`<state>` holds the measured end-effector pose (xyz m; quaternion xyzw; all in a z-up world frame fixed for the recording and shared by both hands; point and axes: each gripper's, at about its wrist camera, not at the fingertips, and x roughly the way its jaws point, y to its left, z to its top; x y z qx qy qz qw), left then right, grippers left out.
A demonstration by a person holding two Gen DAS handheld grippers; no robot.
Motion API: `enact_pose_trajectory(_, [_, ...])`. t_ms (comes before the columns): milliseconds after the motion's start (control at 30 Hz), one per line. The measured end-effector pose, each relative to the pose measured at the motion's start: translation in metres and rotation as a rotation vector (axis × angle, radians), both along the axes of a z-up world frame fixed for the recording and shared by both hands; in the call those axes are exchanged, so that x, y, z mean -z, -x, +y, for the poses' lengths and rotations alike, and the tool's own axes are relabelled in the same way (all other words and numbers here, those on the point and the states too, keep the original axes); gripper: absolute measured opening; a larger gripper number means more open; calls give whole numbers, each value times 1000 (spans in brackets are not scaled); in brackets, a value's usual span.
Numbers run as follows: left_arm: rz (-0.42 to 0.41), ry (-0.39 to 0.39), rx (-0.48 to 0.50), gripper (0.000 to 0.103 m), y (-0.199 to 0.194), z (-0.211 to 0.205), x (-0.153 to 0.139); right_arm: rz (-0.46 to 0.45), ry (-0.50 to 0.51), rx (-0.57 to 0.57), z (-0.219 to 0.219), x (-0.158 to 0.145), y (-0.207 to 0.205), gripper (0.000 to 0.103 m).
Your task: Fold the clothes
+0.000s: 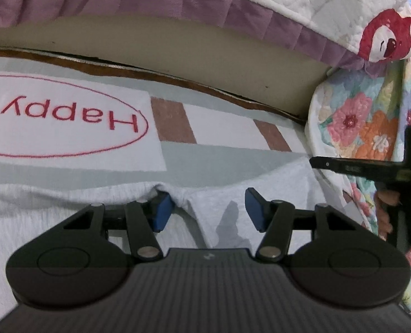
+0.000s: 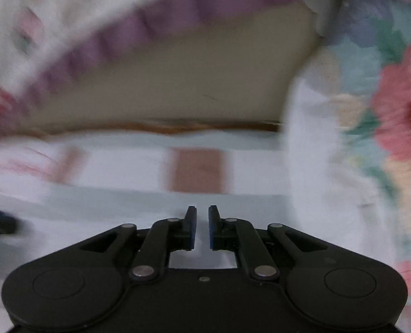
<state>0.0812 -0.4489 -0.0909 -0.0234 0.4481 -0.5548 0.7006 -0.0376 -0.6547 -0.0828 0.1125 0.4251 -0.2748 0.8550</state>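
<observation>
A light grey garment (image 1: 66, 211) lies flat on a mat, with one of its edges running under my left gripper (image 1: 209, 208). That gripper is open. Its left blue pad (image 1: 162, 211) rests against a small puckered fold of the cloth, and its right pad stands clear above the fabric. At the right edge of the left wrist view I see a black finger of the right gripper (image 1: 352, 168) and the fingers of the hand (image 1: 386, 202) that holds it. In the blurred right wrist view my right gripper (image 2: 202, 222) hangs over pale cloth, its pads a narrow gap apart with nothing between them.
The mat (image 1: 222, 152) has grey bands, brown squares and "Happy" in a red oval (image 1: 66, 116). Behind it rises a beige bed base (image 1: 177, 50) under a purple frill and a white quilt. A floral quilt (image 1: 355, 122) hangs at the right.
</observation>
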Motion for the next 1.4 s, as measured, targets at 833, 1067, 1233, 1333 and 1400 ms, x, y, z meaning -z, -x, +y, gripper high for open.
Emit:
enact_pose_trajectory(833, [-71, -395, 13, 66, 41, 199, -43, 103, 19, -123, 126, 17, 47, 48])
enact_pose_trajectory(1067, [-54, -397, -197, 70, 1, 306, -54, -152, -24, 19, 181, 4, 86, 49])
enact_pose_trajectory(1233, [51, -346, -286, 70, -13, 363, -54, -237, -140, -147, 244, -19, 86, 49])
enact_pose_trajectory(1333, [14, -402, -367, 71, -15, 383, -51, -260, -205, -290, 285, -39, 76, 53])
enact_pose_trajectory(1400, [47, -430, -407, 71, -20, 389, -43, -254, -214, -394, 317, -48, 70, 54])
